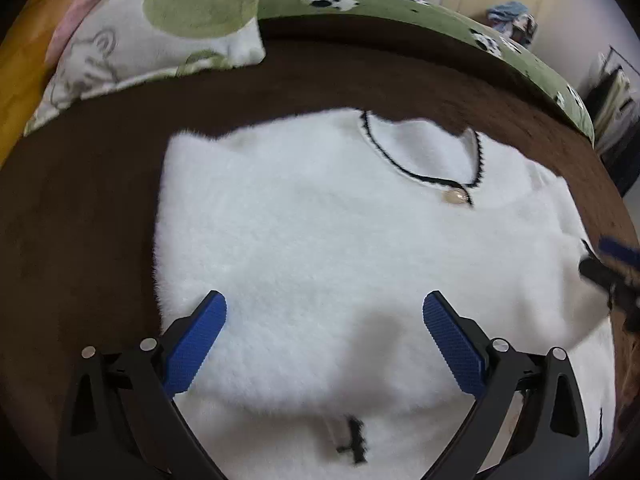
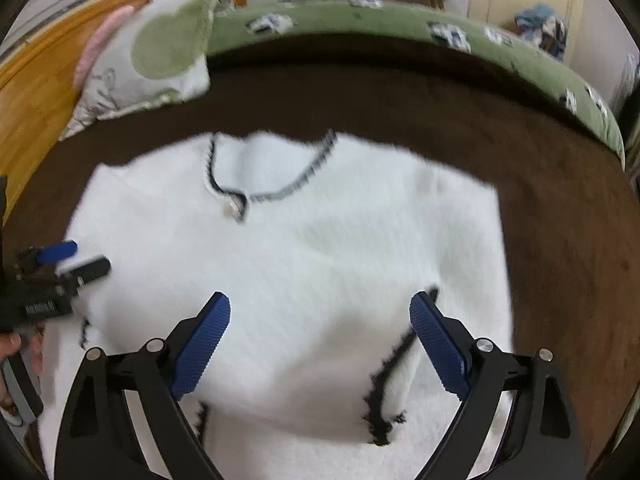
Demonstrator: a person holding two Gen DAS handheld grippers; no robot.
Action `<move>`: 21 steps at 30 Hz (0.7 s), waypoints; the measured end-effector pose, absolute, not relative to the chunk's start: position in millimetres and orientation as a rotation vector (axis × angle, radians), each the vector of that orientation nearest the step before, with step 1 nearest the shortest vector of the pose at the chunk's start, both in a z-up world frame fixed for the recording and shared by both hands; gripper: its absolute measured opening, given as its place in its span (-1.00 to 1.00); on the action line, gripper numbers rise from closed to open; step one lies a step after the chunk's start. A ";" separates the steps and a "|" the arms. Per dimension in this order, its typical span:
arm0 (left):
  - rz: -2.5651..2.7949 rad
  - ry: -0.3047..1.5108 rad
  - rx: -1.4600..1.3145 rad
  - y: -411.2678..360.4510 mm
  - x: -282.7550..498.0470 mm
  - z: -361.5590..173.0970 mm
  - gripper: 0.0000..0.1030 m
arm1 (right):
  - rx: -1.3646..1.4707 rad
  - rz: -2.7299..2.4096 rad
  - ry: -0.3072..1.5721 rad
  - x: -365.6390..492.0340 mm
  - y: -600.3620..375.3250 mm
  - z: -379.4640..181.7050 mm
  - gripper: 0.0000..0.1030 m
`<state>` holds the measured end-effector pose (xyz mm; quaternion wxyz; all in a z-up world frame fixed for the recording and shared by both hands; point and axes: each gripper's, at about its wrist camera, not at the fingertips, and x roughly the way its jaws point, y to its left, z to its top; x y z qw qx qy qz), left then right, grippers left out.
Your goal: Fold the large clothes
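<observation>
A fluffy white sweater (image 1: 320, 240) lies flat on a brown blanket (image 1: 100, 208), its black-trimmed neckline (image 1: 420, 160) toward 12 o'clock. The left tool (image 1: 325, 312) hovers over its lower half, blue fingers (image 1: 196, 344) spread wide. A green-spotted pillow (image 1: 160, 28) sits at 10 o'clock.

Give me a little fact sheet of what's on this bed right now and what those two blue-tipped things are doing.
garment: white fluffy sweater, black trim, sleeves folded in, lying flat
surface: brown blanket
nearby: green-spotted pillow, far left
left tool: open, above the sweater's lower left, holding nothing
right tool: open, above the lower right, holding nothing
</observation>
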<state>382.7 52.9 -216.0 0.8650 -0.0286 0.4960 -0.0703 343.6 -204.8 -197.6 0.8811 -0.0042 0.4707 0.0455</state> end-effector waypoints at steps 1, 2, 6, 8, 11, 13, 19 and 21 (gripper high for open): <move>-0.149 1.048 -0.062 53.8 385.0 -221.6 0.87 | -0.011 0.080 0.988 342.0 -208.8 -203.9 0.71; -0.151 1.050 -0.058 53.0 386.2 -224.9 0.87 | -0.016 0.061 0.991 340.6 -211.8 -208.8 0.66; -0.152 1.032 -0.028 48.7 387.8 -235.5 0.88 | 0.004 0.028 1.042 342.2 -227.4 -239.2 0.54; -0.156 1.027 -0.057 51.3 389.4 -237.7 0.88 | 0.043 0.037 1.031 341.9 -234.3 -247.2 0.62; -0.167 1.022 -0.081 54.4 394.9 -243.4 0.89 | 0.059 0.026 1.008 343.4 -237.2 -254.0 0.73; -0.171 1.017 -0.075 53.8 397.9 -246.0 0.89 | 0.037 0.017 0.998 346.5 -234.6 -255.9 0.81; -0.175 1.010 -0.068 52.8 406.1 -250.6 0.89 | 0.050 0.028 0.995 358.4 -240.6 -259.3 0.91; -0.172 1.010 -0.070 53.0 407.0 -250.9 0.89 | 0.048 0.030 0.990 359.4 -241.4 -259.6 0.91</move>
